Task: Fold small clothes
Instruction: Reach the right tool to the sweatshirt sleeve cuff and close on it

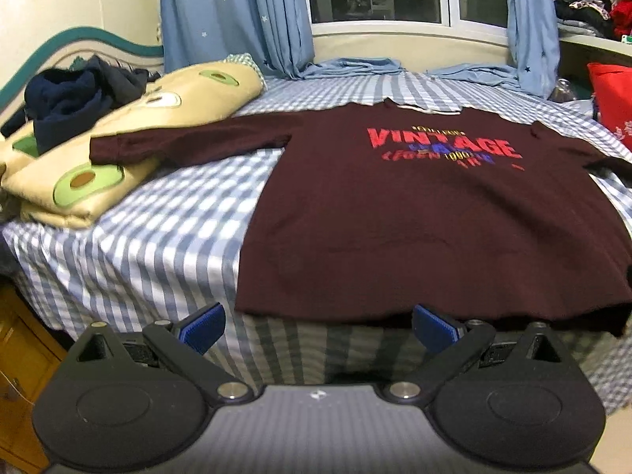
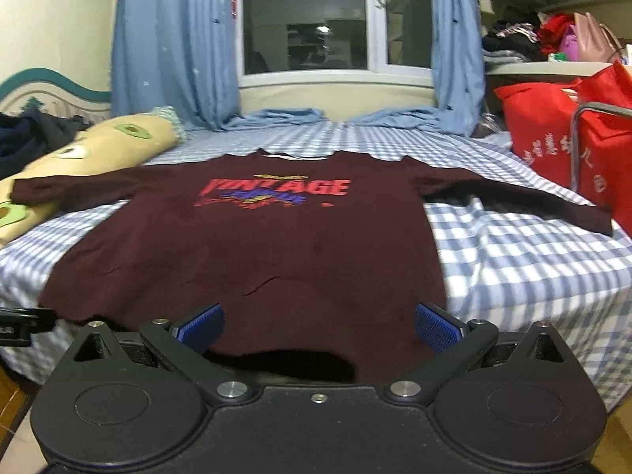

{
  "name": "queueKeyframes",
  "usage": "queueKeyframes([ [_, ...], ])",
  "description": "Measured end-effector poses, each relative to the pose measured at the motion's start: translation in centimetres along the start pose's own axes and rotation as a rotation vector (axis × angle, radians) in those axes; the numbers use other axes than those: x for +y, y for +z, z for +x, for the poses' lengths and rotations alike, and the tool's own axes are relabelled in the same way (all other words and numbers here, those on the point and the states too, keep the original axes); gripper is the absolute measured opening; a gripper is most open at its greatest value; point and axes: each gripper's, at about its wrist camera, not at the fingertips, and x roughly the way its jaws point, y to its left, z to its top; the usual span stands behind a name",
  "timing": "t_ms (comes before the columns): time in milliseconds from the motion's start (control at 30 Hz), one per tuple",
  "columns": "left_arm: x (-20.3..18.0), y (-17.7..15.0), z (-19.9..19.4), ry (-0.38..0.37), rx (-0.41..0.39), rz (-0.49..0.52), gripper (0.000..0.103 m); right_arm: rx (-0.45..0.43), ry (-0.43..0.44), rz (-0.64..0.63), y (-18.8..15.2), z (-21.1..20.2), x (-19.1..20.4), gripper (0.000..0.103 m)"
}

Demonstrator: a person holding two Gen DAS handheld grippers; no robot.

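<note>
Left gripper (image 1: 318,326) and right gripper (image 2: 319,326): both wide open, holding nothing, positioned at the near hem of the T-shirt (image 2: 252,249). T-shirt lies flat on the checked bed (image 2: 513,260), sleeves spread, collar toward the window (image 2: 308,15).

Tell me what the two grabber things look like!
Both look alike. The left gripper and right gripper each have two fingers with ridged blue pads on black angled arms, silver pivot bolts, and two round black discs on a dark body. No cables, sleeves or hands show.
</note>
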Motion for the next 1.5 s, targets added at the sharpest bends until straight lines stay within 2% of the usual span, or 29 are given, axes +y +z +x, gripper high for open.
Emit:
queueKeyframes([
  [100,-1.2,2.2,0.7,-0.001,-0.026,0.014,0.102,0.034,-0.036,0.003,1.5,1.3,-1.2,0.103],
  [300,-5.3,6.4,2.1,-0.038,-0.074,0.059,0.102,0.029,-0.092,0.048,3.4,3.5,-4.3,0.103],
  [433,-8.4,8.5,3.6,-0.025,-0.097,0.059,0.102,0.037,-0.114,0.106,4.3,5.3,-6.9,0.103],
  [733,-15.4,11.1,8.1,-0.097,-0.049,0.104,0.102,0.062,-0.189,0.191,5.6,8.8,-12.3,0.103],
  [867,-17.6,11.7,9.8,-0.132,-0.018,0.094,0.102,0.023,-0.195,0.228,5.9,9.7,-15.2,0.103],
  [1000,-18.7,12.0,11.2,-0.148,0.005,0.092,0.102,-0.107,-0.266,0.31,5.8,10.1,-19.1,0.103],
  [1133,-19.1,12.0,12.4,-0.15,0.013,0.099,0.102,-0.174,-0.3,0.411,5.6,11.0,-23.9,0.103],
  [1200,-19.1,12.0,13.0,-0.143,0.021,0.101,0.102,-0.163,-0.295,0.45,5.8,11.6,-26.0,0.103],
  [1300,-18.8,11.9,14.0,-0.137,0.046,0.109,0.102,-0.089,-0.308,0.425,6.4,13.0,-27.9,0.103],
  [1400,-18.5,11.7,14.8,-0.126,0.056,0.107,0.102,-0.087,-0.367,0.402,6.5,14.2,-28.7,0.103],
  [1500,-18.1,11.6,15.4,-0.117,0.066,0.107,0.102,-0.083,-0.382,0.391,6.7,15.2,-29.5,0.103],
])
